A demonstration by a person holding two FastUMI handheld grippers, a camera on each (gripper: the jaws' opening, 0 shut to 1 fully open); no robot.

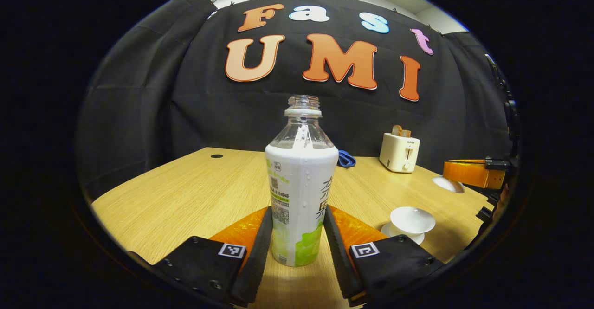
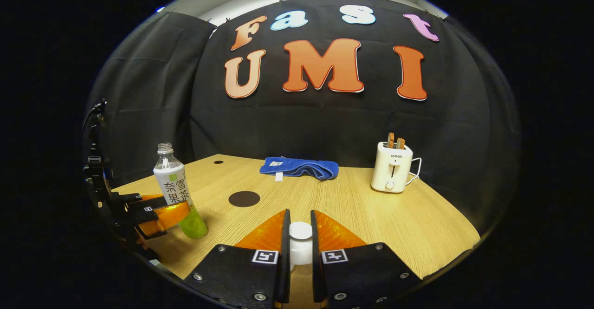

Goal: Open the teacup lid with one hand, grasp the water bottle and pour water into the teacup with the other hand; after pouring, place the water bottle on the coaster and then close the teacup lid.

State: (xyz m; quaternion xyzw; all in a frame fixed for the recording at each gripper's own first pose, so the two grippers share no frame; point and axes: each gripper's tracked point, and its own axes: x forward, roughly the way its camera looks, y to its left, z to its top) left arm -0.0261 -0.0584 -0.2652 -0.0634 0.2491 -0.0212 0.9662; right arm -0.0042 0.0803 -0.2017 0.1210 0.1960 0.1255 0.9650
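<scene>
I've got the left tongs (image 1: 298, 248) closed round the water bottle (image 1: 300, 193), both fingers pressing its labelled sides; bottle upright, cap off, base on the desk (image 1: 185, 193). Teacup (image 1: 412, 221) sits uncovered on its saucer, to the right of the bottle in left gripper view. Right tongs (image 2: 300, 244) nearly closed, fingers pinching the white lid (image 2: 300, 241) by its knob, held above the desk. Dark round coaster (image 2: 244, 198) lies bare on the desk btwn bottle and blue cloth (image 2: 299, 167), apart from both. Toaster (image 2: 392, 172) stands far right w/ toast sticking up. Right gripper view also shows left tongs on the bottle at far left.
</scene>
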